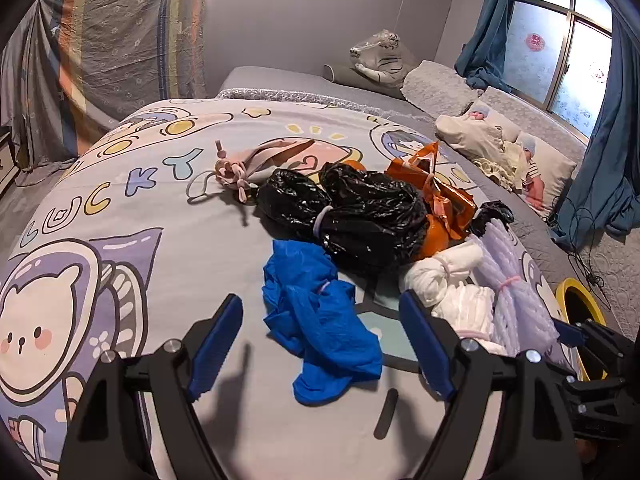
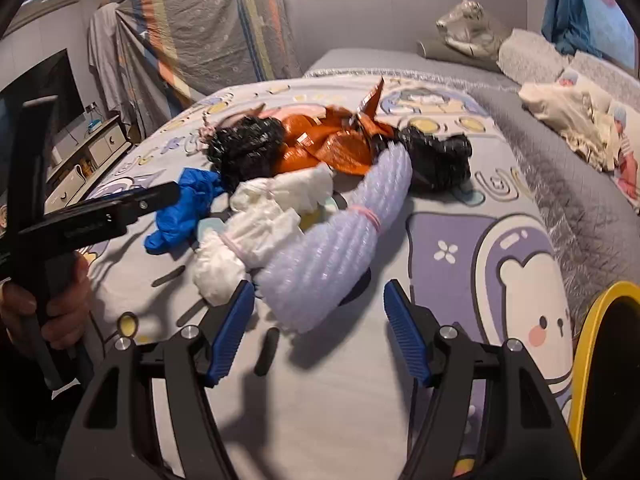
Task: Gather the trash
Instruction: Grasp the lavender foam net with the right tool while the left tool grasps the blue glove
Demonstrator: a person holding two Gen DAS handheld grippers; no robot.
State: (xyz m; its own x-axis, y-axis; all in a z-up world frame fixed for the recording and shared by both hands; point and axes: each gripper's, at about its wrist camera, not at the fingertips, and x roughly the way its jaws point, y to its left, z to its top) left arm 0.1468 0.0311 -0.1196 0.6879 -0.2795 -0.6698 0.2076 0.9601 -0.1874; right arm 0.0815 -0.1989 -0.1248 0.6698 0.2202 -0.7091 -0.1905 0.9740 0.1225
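A heap of trash lies on the cartoon bedspread [image 1: 120,208]: a blue plastic bag [image 1: 316,316], a black bag bundle [image 1: 360,216], an orange wrapper [image 1: 440,192], a white bundle [image 1: 452,280] and a pale lilac bubble-wrap roll [image 1: 516,288]. My left gripper [image 1: 320,336] is open just above the bed, its fingers either side of the blue bag. My right gripper [image 2: 320,320] is open, its fingers either side of the near end of the lilac roll [image 2: 336,252]. The blue bag [image 2: 184,208] and white bundle [image 2: 256,232] lie to its left.
A yellow-rimmed bin [image 2: 600,368] stands at the bed's right edge, also in the left wrist view [image 1: 576,304]. A pink fabric piece [image 1: 256,160] lies behind the heap. Pillows, a doll [image 1: 528,160] and a plush toy [image 1: 380,56] lie at the far right.
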